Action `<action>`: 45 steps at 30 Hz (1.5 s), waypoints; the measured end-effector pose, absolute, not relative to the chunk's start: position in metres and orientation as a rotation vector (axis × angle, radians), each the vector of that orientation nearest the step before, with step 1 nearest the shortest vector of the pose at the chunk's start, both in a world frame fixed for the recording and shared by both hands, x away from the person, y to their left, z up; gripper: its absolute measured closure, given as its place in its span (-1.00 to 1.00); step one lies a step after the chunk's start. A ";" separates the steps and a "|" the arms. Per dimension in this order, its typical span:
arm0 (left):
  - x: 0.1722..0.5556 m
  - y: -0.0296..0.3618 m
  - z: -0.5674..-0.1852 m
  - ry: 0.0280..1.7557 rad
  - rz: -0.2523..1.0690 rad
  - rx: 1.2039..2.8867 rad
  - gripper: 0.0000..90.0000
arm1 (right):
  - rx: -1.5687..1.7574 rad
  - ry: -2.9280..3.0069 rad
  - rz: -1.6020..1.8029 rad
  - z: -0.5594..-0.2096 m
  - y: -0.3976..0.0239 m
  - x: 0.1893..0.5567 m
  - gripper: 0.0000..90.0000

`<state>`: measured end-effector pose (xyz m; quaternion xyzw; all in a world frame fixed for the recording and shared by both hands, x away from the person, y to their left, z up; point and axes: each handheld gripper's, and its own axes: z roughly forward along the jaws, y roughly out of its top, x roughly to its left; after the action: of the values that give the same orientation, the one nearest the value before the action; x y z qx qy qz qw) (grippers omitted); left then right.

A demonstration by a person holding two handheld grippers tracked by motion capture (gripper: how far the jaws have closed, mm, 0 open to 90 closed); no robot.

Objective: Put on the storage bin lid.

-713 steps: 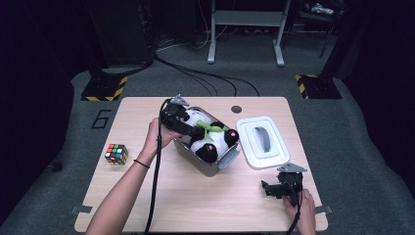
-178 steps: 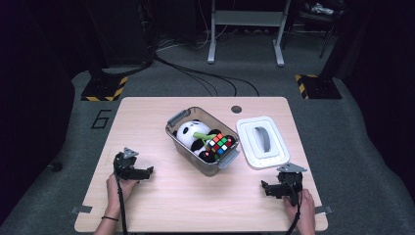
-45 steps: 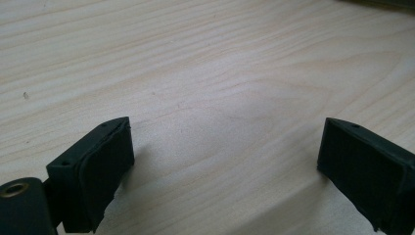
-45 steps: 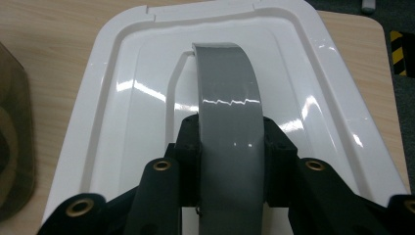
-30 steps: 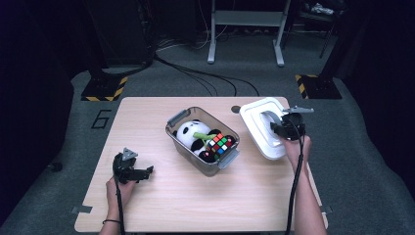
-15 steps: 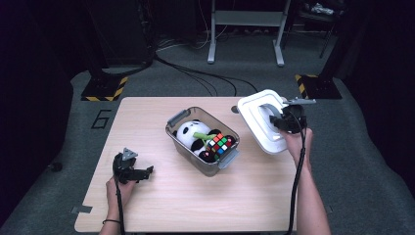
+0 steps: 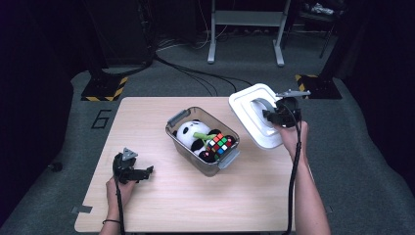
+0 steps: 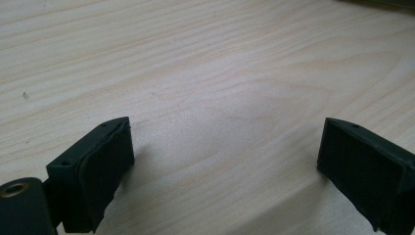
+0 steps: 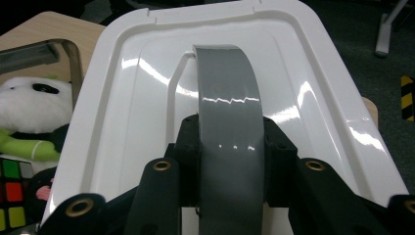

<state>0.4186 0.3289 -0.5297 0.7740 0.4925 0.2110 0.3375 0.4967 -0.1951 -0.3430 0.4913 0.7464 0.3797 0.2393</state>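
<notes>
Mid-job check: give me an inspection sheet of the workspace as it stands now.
Surface: light wooden table, bare around the bin.
Job's things: white plastic lid with grey handle lifted and tilted at the table's far right; clear plastic bin open, holding a panda plush toy and a colour cube.
Clutter: nothing seen.
Grippers: right claw shut on the lid's handle; left claw open, resting on the table.
Cables: one trailing from each claw; more on the floor beyond.
Surroundings: dark floor, hazard-striped stand feet, metal frame.

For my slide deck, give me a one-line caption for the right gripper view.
Right claw clamps the grey handle of the white lid, tilted beside the bin's panda.
</notes>
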 end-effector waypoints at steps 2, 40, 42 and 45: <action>0.419 0.329 -0.530 1.284 0.551 2.017 -0.86 | 1.340 2.052 1.048 -0.340 -0.191 0.496 0.48; 0.419 0.329 -0.530 1.280 0.559 2.013 -0.85 | 1.163 2.225 1.104 -0.307 -0.113 0.492 0.48; 0.419 0.329 -0.530 1.279 0.559 2.013 -0.85 | 1.156 2.234 1.101 -0.307 -0.109 0.492 0.48; 0.419 0.329 -0.530 1.279 0.559 2.013 -0.85 | 1.143 2.246 1.098 -0.307 -0.103 0.493 0.48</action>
<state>0.4188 0.3291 -0.5301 0.7730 0.4913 0.2148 0.3390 0.4931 -0.1032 -0.3067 0.4077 0.8014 0.3917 0.1950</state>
